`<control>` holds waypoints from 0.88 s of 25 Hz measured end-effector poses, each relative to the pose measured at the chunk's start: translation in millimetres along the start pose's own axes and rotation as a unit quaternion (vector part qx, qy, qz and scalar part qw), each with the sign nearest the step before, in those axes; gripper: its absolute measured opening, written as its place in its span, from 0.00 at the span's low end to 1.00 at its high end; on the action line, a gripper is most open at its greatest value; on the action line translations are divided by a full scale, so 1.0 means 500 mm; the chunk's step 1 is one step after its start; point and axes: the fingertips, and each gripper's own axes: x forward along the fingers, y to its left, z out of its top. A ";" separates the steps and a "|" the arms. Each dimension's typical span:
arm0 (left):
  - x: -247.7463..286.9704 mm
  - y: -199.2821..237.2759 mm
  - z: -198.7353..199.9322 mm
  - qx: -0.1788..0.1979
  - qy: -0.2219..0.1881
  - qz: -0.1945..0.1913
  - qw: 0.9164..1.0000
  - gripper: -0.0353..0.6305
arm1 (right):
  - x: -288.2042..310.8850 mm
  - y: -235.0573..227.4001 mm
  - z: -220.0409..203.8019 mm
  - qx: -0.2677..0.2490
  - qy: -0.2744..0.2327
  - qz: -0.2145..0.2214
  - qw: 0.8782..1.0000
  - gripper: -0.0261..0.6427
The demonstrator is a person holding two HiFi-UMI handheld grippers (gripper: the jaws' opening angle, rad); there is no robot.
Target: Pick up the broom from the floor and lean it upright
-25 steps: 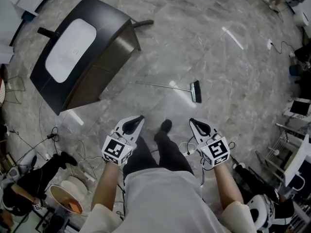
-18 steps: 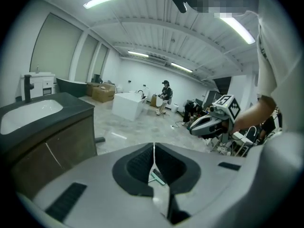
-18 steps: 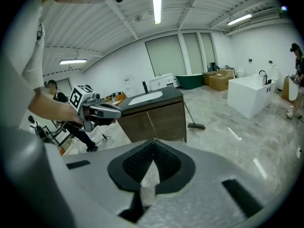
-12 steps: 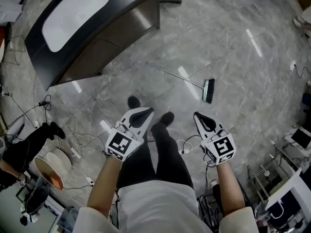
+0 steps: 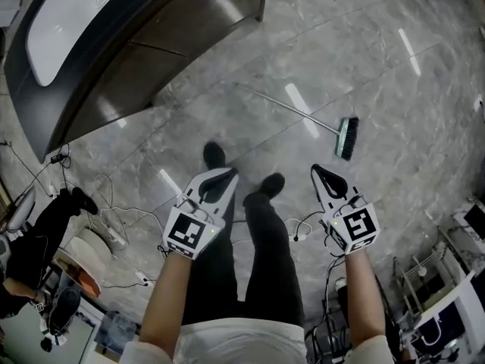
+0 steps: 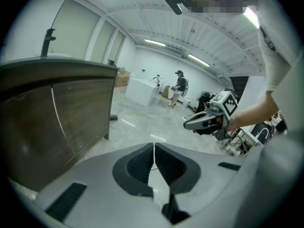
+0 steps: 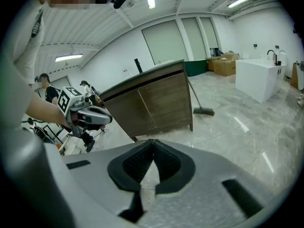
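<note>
A: Down on the marble floor (image 5: 379,67), the broom (image 5: 288,108) is lying flat. Its handle is pointing toward the dark counter (image 5: 174,29) and its brush head (image 5: 347,138) is sitting out to the right. It is nearer the right gripper (image 5: 317,171) than the left gripper (image 5: 225,174).

B: And nothing is touching it. Both pairs of jaws are pressing pad against pad with nothing between them (each gripper's own view is showing that plainly).

A: So what is worrying you?

B: Those closed jaws, first. If they are not spreading before they reach the handle, I reckon they are only going to knock it. A thin rod on polished stone is likely to roll or skid away. Grabbing near one end looks risky too, with the brush head swinging or dragging as it rises.

A: And the lean itself?

B: That floor is looking slick, so the broom's foot may be sliding out once it is propped.

A: Pose?

B: Both forearms are reaching forward, one on either side of the person's legs. Both grippers are tilting down toward the floor, marker cubes facing up. The shoes (image 5: 214,155) are standing short of the broom.
</note>
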 end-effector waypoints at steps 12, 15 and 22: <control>0.146 0.232 -0.273 0.020 0.033 -0.014 0.999 0.07 | 0.352 -0.076 -0.198 -0.019 0.016 0.019 1.000 0.04; 0.180 0.290 -0.347 0.043 0.056 -0.007 0.998 0.07 | 0.413 -0.112 -0.250 -0.032 0.023 0.023 0.999 0.04; 0.282 0.391 -0.456 0.044 0.051 -0.015 0.998 0.07 | 0.553 -0.189 -0.363 -0.074 0.039 0.037 0.996 0.04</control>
